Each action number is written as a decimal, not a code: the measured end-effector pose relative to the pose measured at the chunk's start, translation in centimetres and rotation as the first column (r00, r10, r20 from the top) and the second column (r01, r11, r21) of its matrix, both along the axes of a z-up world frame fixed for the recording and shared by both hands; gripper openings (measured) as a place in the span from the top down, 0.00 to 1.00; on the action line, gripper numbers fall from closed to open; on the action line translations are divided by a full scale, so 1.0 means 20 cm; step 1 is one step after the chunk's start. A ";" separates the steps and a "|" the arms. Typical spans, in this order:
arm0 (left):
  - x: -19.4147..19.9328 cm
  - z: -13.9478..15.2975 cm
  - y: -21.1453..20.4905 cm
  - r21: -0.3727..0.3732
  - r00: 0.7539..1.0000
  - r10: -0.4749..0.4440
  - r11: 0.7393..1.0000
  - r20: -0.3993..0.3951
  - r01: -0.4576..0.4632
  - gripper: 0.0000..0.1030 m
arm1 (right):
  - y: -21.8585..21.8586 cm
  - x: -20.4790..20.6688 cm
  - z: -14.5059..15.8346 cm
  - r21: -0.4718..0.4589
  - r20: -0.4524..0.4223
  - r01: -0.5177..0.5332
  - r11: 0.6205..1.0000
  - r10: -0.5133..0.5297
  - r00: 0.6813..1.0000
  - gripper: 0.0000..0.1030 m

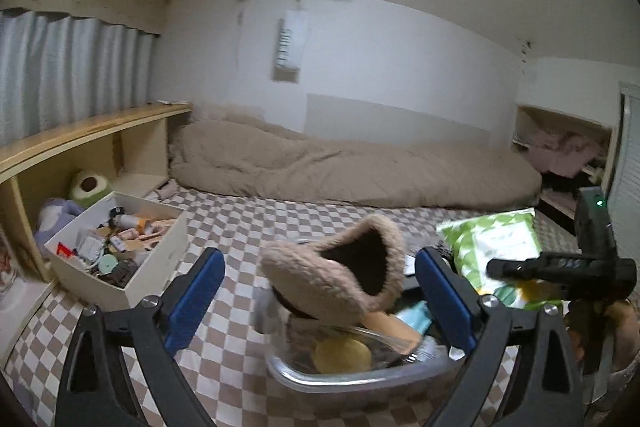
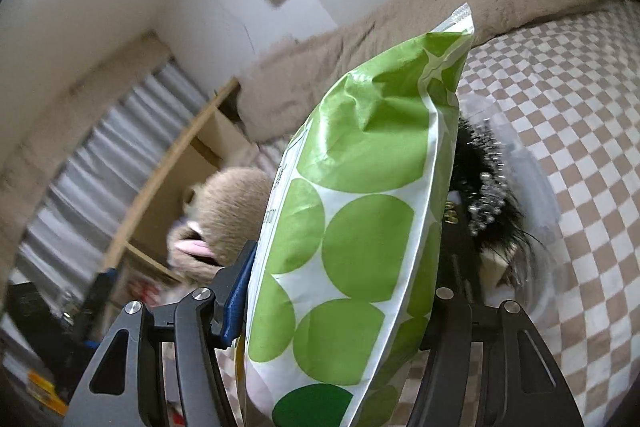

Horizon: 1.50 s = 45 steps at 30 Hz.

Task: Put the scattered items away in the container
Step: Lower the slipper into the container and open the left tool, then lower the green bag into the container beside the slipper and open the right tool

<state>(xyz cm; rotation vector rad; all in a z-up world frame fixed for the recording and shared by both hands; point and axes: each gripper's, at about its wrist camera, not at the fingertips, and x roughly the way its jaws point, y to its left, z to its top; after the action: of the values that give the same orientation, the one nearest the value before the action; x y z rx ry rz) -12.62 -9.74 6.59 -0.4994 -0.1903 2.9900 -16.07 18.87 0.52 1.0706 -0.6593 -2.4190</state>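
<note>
Container [image 1: 304, 381] is the clear plastic tub sitting on the checked blanket [image 1: 248, 223], right under our left gripper [image 1: 316, 291]. We think it sits there so both our hands can reach it easily. It is see-through with a rounded rim. Inside we can spot a round yellow thing [image 1: 342, 355], something teal, and a tan flat piece. We cannot tell what those are.

A fuzzy tan slipper [image 1: 340, 275] is on top of the pile in the tub. It sticks up and leans to one side, with its dark opening facing us. It looks soft and floppy. It sits between our left fingers but they do not touch it. Those blue fingers [image 1: 196, 295] are spread wide apart, holding nothing. We think the slipper may need a push down so it fits.

Our right gripper [image 2: 336, 311] is squeezing a puffy bag [image 2: 360, 227]. The bag is white with big green dots and a crinkly sealed top. It stands up tall between the fingers, which press on its two flat sides. We hold it that way so it does not slip out. In the left view the bag hangs just beside the tub, on the far right side. We guess it goes in next.

Behind the bag in the right view is a black spiky brush [image 2: 484, 183]. It seems to lie in the tub too.

A white box [image 1: 120, 247] full of small stuff sits well apart by the wooden shelf [image 1: 80, 135].
</note>
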 end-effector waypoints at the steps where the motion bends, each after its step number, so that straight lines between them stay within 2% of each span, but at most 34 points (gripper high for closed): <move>1: 0.00 -0.01 -0.02 0.019 1.000 0.006 1.000 -0.004 -0.006 0.06 | -0.03 -0.02 0.00 0.033 0.001 -0.007 0.999 0.007 1.000 0.39; 4: 0.00 -0.06 -0.06 0.076 1.000 0.015 0.997 -0.009 -0.015 0.06 | -0.16 -0.09 0.02 0.194 -0.030 -0.033 0.980 0.040 0.999 0.39; 6: -0.01 -0.11 -0.09 0.099 1.000 0.019 0.995 -0.008 -0.018 0.06 | -0.25 -0.10 0.03 0.298 -0.056 -0.059 0.953 0.079 0.995 0.39; 8: -0.02 -0.15 -0.11 0.108 1.000 0.023 0.994 0.005 -0.024 0.06 | -0.35 -0.09 0.03 0.404 -0.076 -0.101 0.909 0.143 0.987 0.39; 13: -0.06 -0.23 -0.13 0.113 0.999 0.013 0.993 0.032 -0.016 0.06 | -0.52 -0.04 -0.02 0.489 -0.056 -0.231 0.841 0.295 0.954 0.40; 14: -0.06 -0.24 -0.12 0.114 0.999 0.007 0.993 0.035 -0.011 0.06 | -0.54 -0.03 -0.03 0.496 -0.052 -0.240 0.834 0.305 0.951 0.40; 24: -0.04 -0.28 -0.15 0.151 0.999 -0.012 0.988 0.035 0.007 0.06 | -0.57 -0.09 -0.14 0.472 -0.048 -0.237 0.849 0.293 0.955 0.40; 30: -0.03 -0.30 -0.17 0.161 0.999 -0.010 0.987 0.038 0.003 0.06 | -0.56 -0.07 -0.12 0.472 -0.044 -0.215 0.855 0.266 0.963 0.40; 32: -0.03 -0.30 -0.17 0.157 0.999 -0.009 0.988 0.040 0.002 0.06 | -0.56 -0.05 -0.07 0.474 -0.065 -0.191 0.860 0.251 0.966 0.28; 33: -0.03 -0.30 -0.17 0.157 0.999 -0.009 0.988 0.041 0.002 0.06 | -0.55 -0.03 -0.03 0.479 -0.102 -0.158 0.864 0.234 0.967 0.10; 34: -0.03 -0.31 -0.18 0.158 0.999 -0.004 0.987 0.043 -0.003 0.06 | -0.54 -0.01 0.01 0.485 -0.140 -0.123 0.866 0.216 0.966 0.00; 36: -0.04 -0.31 -0.19 0.164 0.999 -0.003 0.986 0.047 -0.005 0.06 | -0.52 0.04 0.10 0.493 -0.210 -0.055 0.868 0.180 0.961 0.00; 40: -0.04 -0.31 -0.21 0.170 0.999 -0.002 0.985 0.047 -0.006 0.06 | -0.44 0.12 0.25 0.495 -0.286 0.060 0.867 0.097 0.953 0.00; 43: -0.04 -0.31 -0.21 0.170 0.999 -0.004 0.985 0.044 -0.003 0.06 | -0.35 0.20 0.31 0.411 -0.289 0.028 0.911 0.101 0.952 0.00; 44: -0.03 -0.31 -0.21 0.171 0.999 -0.005 0.985 0.043 -0.002 0.06 | -0.34 0.22 0.31 0.387 -0.278 0.008 0.922 0.108 0.954 0.02; 45: -0.03 -0.31 -0.21 0.174 0.999 -0.006 0.985 0.042 -0.002 0.06 | -0.31 0.24 0.29 0.369 -0.264 -0.006 0.929 0.111 0.958 0.14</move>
<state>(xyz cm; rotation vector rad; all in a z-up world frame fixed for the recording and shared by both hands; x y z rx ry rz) -13.27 -13.97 0.43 -0.5431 -0.4491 2.9262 -11.21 12.60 6.35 0.8324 -0.0789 -2.6320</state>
